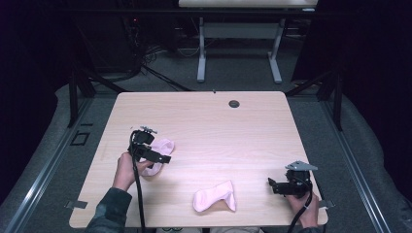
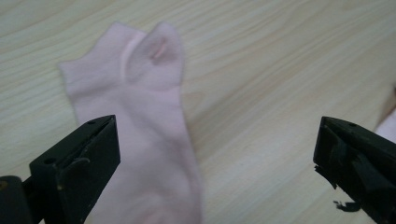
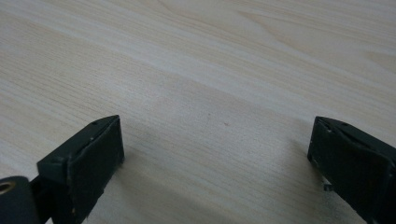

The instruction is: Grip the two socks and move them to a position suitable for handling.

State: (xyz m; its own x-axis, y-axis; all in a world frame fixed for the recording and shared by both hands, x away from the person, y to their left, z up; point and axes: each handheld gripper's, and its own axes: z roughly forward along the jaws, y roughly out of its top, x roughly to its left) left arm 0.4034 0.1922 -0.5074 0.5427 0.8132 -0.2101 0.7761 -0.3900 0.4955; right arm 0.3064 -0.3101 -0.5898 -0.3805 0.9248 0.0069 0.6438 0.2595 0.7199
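Two pink socks (image 1: 214, 197) lie apart, with bare table (image 1: 233, 136) between them.

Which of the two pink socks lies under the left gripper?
The sock at the table's left, lying flat beneath the open left gripper. The other sock lies bunched near the front edge, away from both grippers.

One sock (image 1: 163, 148) lies on my table (image 1: 233, 131) at the left of the frame. Another sock (image 1: 214, 196) lies bottom middle, well apart.
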